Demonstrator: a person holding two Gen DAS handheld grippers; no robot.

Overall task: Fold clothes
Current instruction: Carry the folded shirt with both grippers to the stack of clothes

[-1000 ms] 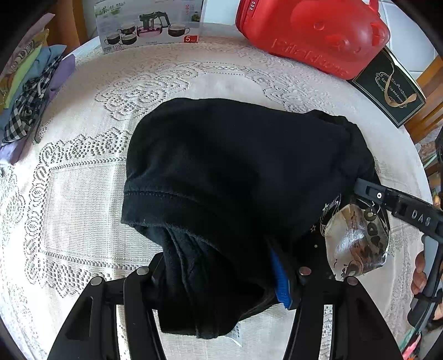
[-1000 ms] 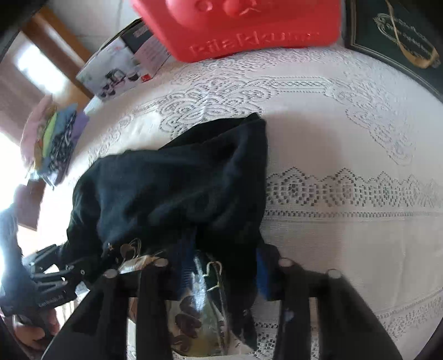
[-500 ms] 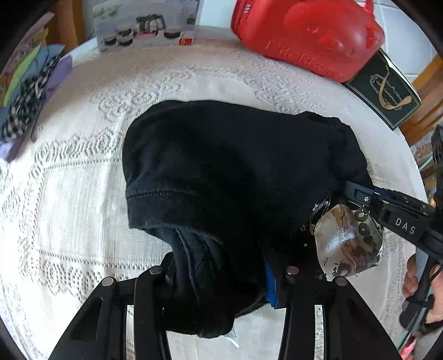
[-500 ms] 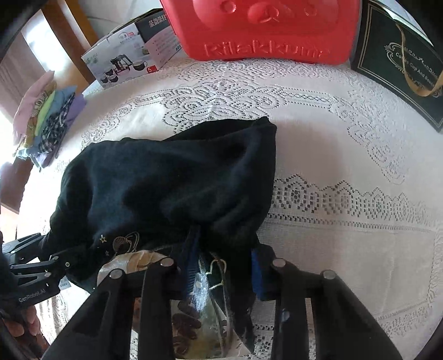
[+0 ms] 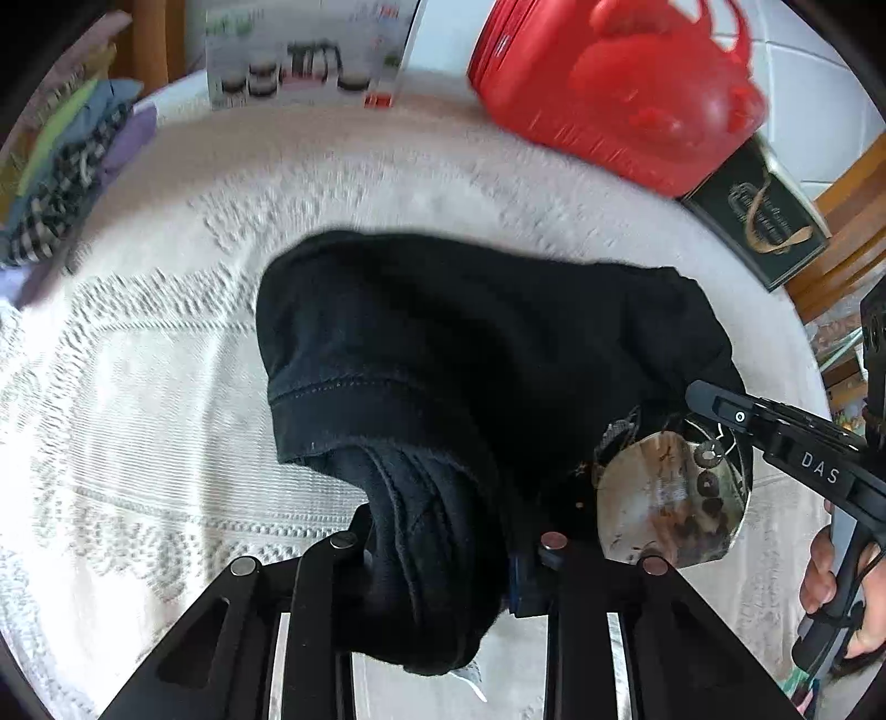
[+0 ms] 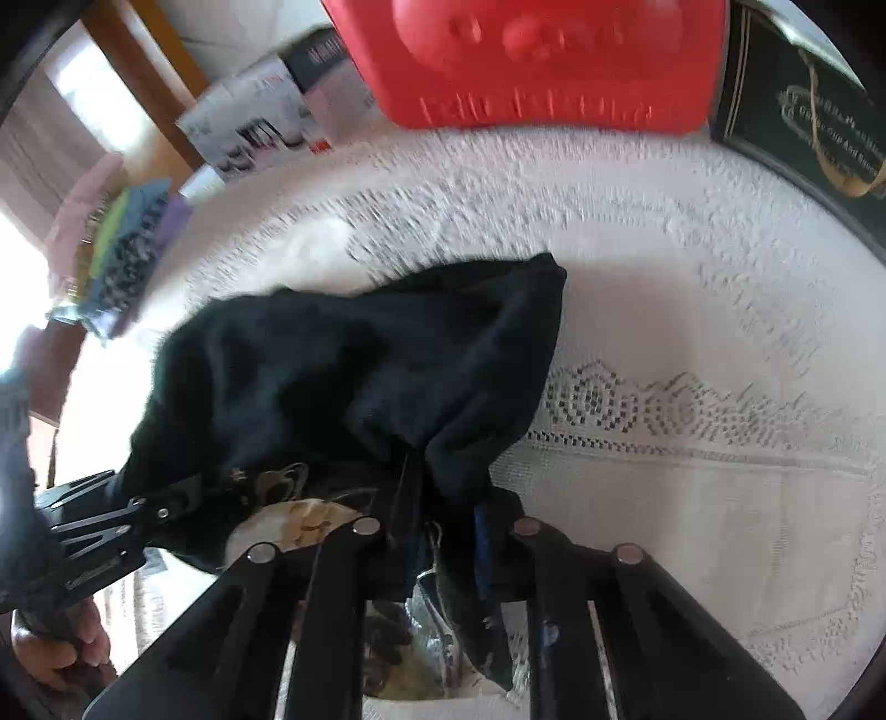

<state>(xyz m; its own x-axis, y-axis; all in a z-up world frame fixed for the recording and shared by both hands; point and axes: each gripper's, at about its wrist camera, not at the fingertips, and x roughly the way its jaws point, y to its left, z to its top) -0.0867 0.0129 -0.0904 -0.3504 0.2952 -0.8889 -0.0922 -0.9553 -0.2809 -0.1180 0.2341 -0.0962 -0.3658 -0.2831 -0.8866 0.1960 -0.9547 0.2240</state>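
Note:
A black garment (image 5: 470, 354) with a silvery print (image 5: 664, 498) lies bunched on the lace tablecloth (image 5: 166, 387). My left gripper (image 5: 443, 559) is shut on a thick fold at its near left end. My right gripper (image 6: 443, 526) is shut on the near right end of the black garment (image 6: 360, 376), over the print (image 6: 299, 520). The right gripper shows in the left wrist view (image 5: 775, 437) at the right, and the left gripper shows in the right wrist view (image 6: 111, 509) at the left. The garment's near edge is lifted; its far part rests on the cloth.
A red case (image 5: 609, 94) and a dark gift box (image 5: 758, 216) stand at the back right. A printed tea-set box (image 5: 304, 50) is at the back. A stack of folded clothes (image 5: 61, 171) lies at the far left. Wooden chair parts (image 5: 847, 221) are beyond the table's right edge.
Both grippers have carried the garment's near edge forward over the rest, toward the back of the table. The garment looks more bunched. Both grips hold.

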